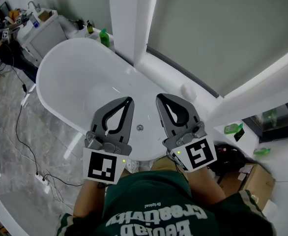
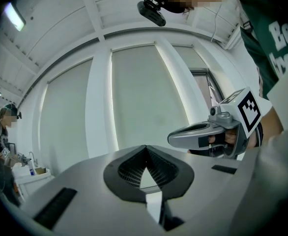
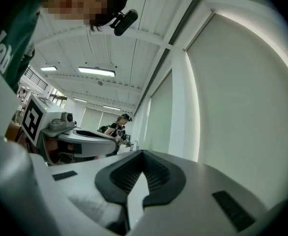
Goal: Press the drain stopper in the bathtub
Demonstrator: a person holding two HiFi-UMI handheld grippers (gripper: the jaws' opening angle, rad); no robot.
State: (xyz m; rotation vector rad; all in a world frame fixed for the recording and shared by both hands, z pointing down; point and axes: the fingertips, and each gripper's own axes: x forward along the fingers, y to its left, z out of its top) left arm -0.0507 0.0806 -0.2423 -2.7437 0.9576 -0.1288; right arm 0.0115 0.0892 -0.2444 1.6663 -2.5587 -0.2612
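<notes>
Dark green printed shirt (image 1: 154,215) right under the lens; beyond it, left gripper (image 1: 129,101) and right gripper (image 1: 159,98) over the white oval bathtub (image 1: 48,65), small round chrome drain stopper (image 1: 139,128) showing between them. Left gripper view: jaws together, empty. Right gripper view: same. Best bet: tip one down, centre its closed tips on the stopper, push straight.

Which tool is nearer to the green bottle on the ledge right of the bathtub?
Right. The right tool is just left of the green bottle; the left tool is farther left.
</notes>
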